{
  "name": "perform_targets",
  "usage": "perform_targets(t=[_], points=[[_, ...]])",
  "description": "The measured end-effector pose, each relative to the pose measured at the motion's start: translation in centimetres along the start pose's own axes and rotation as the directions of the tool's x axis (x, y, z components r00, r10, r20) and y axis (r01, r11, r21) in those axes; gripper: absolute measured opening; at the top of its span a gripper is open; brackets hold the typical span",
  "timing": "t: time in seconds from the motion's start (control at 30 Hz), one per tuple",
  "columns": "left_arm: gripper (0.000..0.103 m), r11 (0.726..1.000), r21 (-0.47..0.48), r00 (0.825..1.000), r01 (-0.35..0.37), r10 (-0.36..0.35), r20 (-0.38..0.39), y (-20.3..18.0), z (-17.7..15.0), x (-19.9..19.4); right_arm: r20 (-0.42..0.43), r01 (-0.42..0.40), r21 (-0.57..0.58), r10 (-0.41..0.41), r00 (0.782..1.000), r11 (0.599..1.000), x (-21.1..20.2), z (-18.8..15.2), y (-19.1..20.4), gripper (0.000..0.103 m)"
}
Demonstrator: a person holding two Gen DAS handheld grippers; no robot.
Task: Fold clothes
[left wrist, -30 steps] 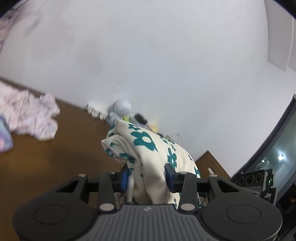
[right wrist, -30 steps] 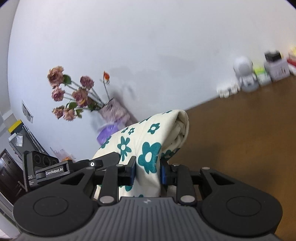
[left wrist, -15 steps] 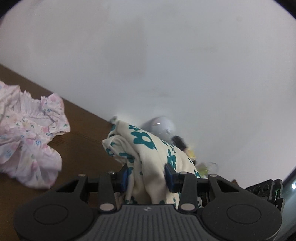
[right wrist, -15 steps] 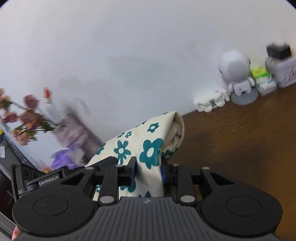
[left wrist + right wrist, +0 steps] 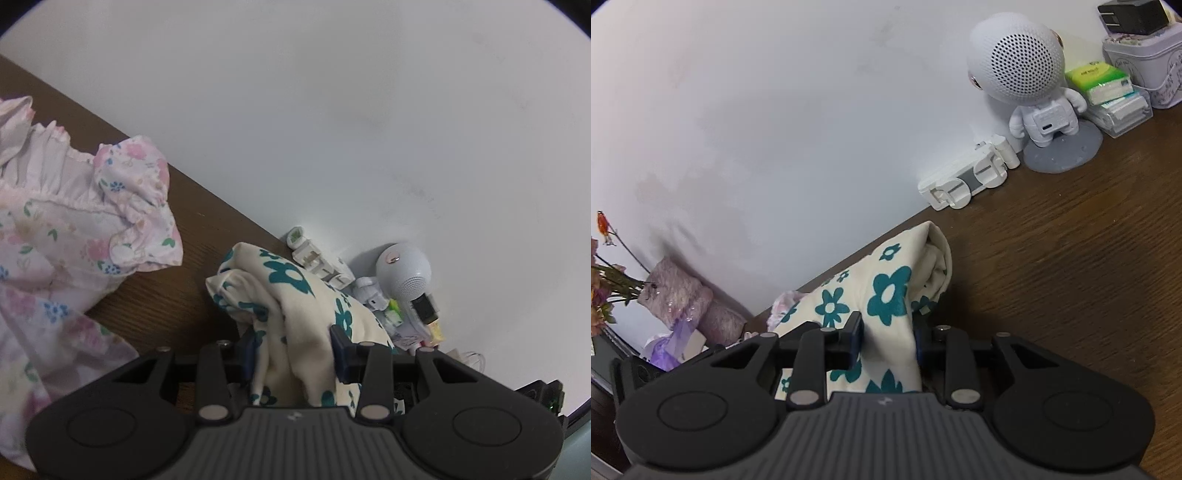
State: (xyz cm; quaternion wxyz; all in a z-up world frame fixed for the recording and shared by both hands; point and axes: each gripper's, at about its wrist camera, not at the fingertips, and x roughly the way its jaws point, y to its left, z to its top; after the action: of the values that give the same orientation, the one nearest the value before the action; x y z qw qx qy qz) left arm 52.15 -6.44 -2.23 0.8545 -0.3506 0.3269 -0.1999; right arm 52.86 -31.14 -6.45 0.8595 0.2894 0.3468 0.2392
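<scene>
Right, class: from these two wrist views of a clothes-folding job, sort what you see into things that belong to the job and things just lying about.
Belongs to the job:
- cream garment with teal flowers, gripped by the left gripper and right gripper
- pink floral garment, on the table

Just lying about:
- white robot-shaped speaker
- white folding stand
- tissue packs
- tin
- dried flowers in wrapping

Cut off at the left edge: pink floral garment (image 5: 66, 236); flower bouquet (image 5: 605, 288). Partly hidden behind cream cloth (image 5: 295, 306): desk clutter.
</scene>
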Motion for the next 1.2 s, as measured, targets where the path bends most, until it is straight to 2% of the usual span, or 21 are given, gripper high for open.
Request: perform_targets(t=[0.33,0.43,0.5,0.53,0.6,0.63,0.67,0.7,0.73,0.8,0.87,1.07,1.2], points=[[0.040,1.000,0.004,1.000,-0.001,0.001,0.011,0.7,0.0,0.9,0.021,-0.001,0.003,0.001,1.000,1.000,0.2,-0.3,-0.5,0.028],[0.045,1.000,0.014,1.000,-0.008,0.008,0.021,0.6,-0.1,0.7,0.027,0.003,-0.005,-0.003,1.000,1.000,0.0,-0.3,-0.4,0.032],[0.058,1.000,0.022,0.999,-0.016,0.016,0.030,0.4,-0.1,0.5,0.040,0.013,-0.019,-0.013,0.999,1.000,-0.4,-0.3,-0.3,0.053],[0.061,0.999,0.039,0.999,-0.022,0.021,0.035,0.0,-0.1,0.1,0.051,0.023,-0.041,-0.021,0.998,0.999,-0.8,-0.3,0.1,0.057],[0.073,0.997,0.074,0.998,-0.034,0.031,0.046,-0.7,0.0,-0.6,0.073,0.043,-0.083,-0.037,0.997,0.996,-1.7,-0.3,0.8,0.073],[0.078,0.994,0.106,0.998,-0.037,0.030,0.063,-1.2,0.0,-1.2,0.084,0.053,-0.104,-0.045,0.995,0.993,-2.2,-0.3,1.2,0.077],[0.089,0.989,0.139,0.995,-0.056,0.043,0.090,-1.7,-0.1,-1.9,0.097,0.063,-0.129,-0.051,0.994,0.990,-2.6,-0.3,1.6,0.081],[0.095,0.982,0.172,0.992,-0.078,0.058,0.116,-2.2,-0.4,-2.6,0.111,0.070,-0.160,-0.052,0.992,0.985,-3.2,-0.5,2.1,0.083],[0.096,0.974,0.204,0.987,-0.100,0.072,0.142,-2.7,-0.6,-3.3,0.122,0.072,-0.186,-0.050,0.991,0.980,-3.7,-0.6,2.6,0.085],[0.099,0.955,0.261,0.978,-0.142,0.094,0.187,-3.5,-1.2,-4.5,0.136,0.078,-0.216,-0.049,0.990,0.973,-4.4,-1.0,3.3,0.095],[0.102,0.939,0.296,0.972,-0.172,0.112,0.207,-4.1,-1.8,-5.1,0.152,0.100,-0.246,-0.064,0.986,0.964,-4.7,-1.4,4.1,0.098],[0.103,0.873,0.397,0.947,-0.284,0.191,0.258,-5.0,-3.9,-7.1,0.208,0.209,-0.362,-0.140,0.968,0.908,-5.9,-3.8,6.1,0.103],[0.103,0.845,0.436,0.944,-0.308,0.214,0.250,-5.0,-5.5,-8.5,0.218,0.261,-0.394,-0.187,0.958,0.881,-6.8,-5.7,6.9,0.103]])
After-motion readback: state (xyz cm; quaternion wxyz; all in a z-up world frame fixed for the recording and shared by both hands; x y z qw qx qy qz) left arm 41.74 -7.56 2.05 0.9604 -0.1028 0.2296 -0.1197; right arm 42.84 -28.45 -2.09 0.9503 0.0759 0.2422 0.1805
